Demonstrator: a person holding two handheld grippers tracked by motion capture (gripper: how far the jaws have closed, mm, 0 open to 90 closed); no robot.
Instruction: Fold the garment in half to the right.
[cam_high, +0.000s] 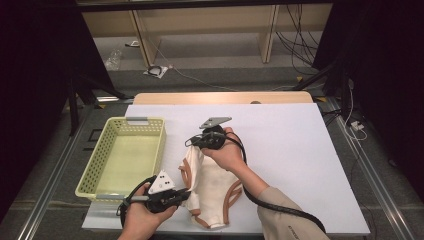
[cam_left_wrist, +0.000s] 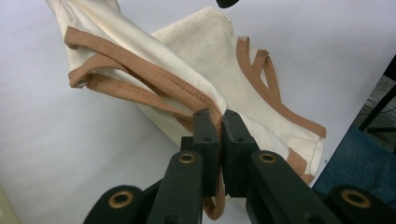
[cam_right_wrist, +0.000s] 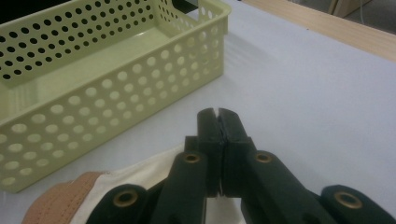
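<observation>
My left claw (cam_high: 184, 194) is clamped on the tan-trimmed hem of the cream garment (cam_high: 212, 182) at the near edge of the worktop (cam_high: 300, 150); my right claw (cam_high: 192, 142) is closed on its far end, the cloth tucked under the pinched tips. The garment hangs stretched between the two claws, its long axis running from me toward the worktop's far side. The yellow basket (cam_high: 150, 121) stands empty just to its left, level with the right claw. I judge the coming move a sideways carry leftward over the basket's rim.
</observation>
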